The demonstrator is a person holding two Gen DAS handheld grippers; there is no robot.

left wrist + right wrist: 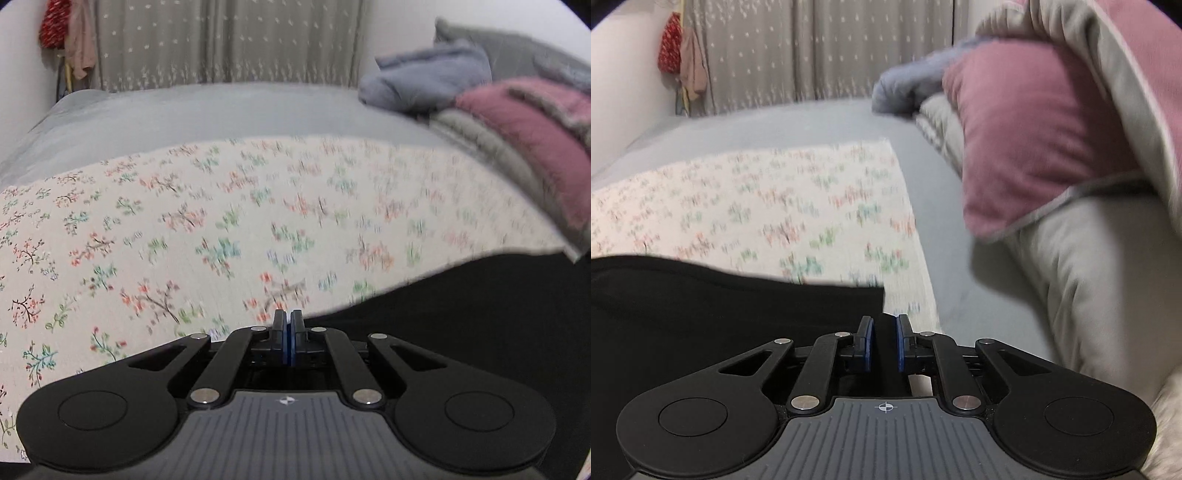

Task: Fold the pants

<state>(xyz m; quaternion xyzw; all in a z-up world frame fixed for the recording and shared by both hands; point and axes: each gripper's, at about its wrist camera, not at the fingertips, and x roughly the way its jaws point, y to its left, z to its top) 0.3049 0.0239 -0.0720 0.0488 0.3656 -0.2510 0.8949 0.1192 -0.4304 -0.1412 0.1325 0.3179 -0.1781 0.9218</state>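
Black pants lie on a floral cloth spread over the bed; in the left wrist view they fill the lower right. My left gripper is shut, its blue pads pressed together right at the pants' edge. Whether any cloth is nipped between them I cannot tell. In the right wrist view the pants fill the lower left, and their corner reaches my right gripper. That gripper is shut on a dark fold of the pants, which shows between its blue pads.
The floral cloth lies on a grey bed sheet. A pink pillow and a grey duvet are heaped close on the right, with a blue-grey blanket behind. A curtain hangs beyond the bed.
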